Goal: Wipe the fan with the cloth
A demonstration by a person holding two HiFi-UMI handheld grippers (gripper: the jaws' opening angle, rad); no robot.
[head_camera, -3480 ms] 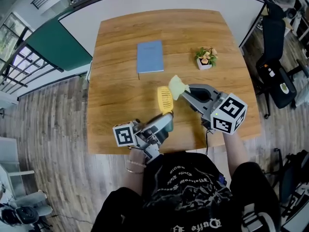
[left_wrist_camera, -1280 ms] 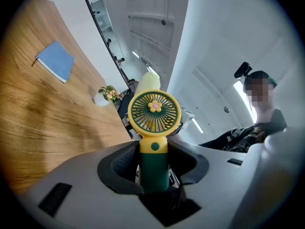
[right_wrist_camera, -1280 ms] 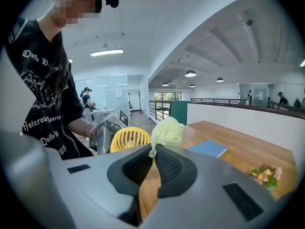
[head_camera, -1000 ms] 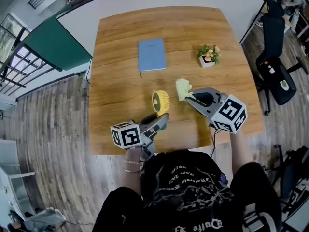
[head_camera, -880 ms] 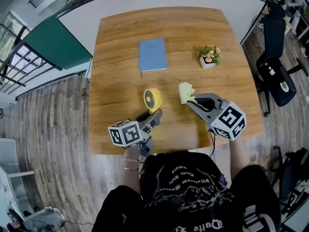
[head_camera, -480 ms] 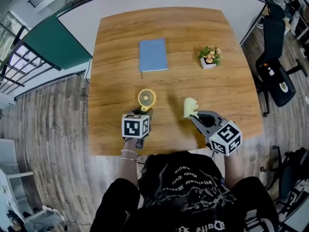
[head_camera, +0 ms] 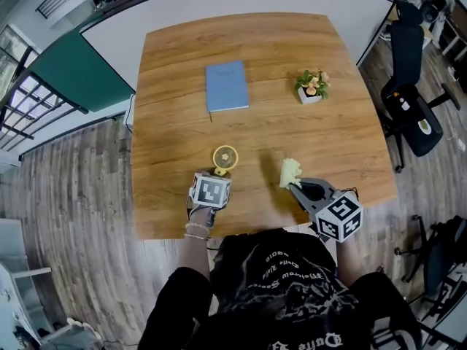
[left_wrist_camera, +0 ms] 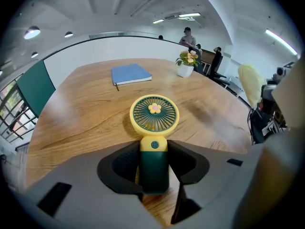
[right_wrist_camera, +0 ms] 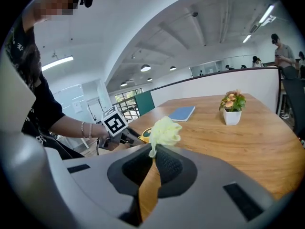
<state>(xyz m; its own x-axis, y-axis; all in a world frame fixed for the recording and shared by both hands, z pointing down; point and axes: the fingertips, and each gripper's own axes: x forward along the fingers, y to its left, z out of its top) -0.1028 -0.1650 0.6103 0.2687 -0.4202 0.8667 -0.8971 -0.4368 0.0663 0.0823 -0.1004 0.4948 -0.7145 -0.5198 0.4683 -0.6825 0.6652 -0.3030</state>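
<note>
A small hand fan (left_wrist_camera: 154, 117) with a yellow round head and a dark green handle stands upright on the wooden table (head_camera: 292, 57). My left gripper (left_wrist_camera: 153, 171) is shut on its handle, and the fan's face looks back at the camera. In the head view the fan (head_camera: 225, 156) shows just beyond the left gripper (head_camera: 217, 175). My right gripper (right_wrist_camera: 153, 157) is shut on a pale yellow cloth (right_wrist_camera: 164, 131), bunched above its jaws. In the head view the cloth (head_camera: 290, 170) hangs right of the fan, apart from it, at the tip of the right gripper (head_camera: 297, 187).
A blue notebook (head_camera: 226, 86) lies at the table's back middle. A small potted plant (head_camera: 311, 86) in a white pot stands at the back right. Black office chairs (head_camera: 408, 86) stand on the floor to the right. Bare wood lies between fan and notebook.
The left gripper has brought the fan down and leftward, turning it upright onto the table near the front edge. The right gripper with the cloth has drawn down and back toward the front edge.
</note>
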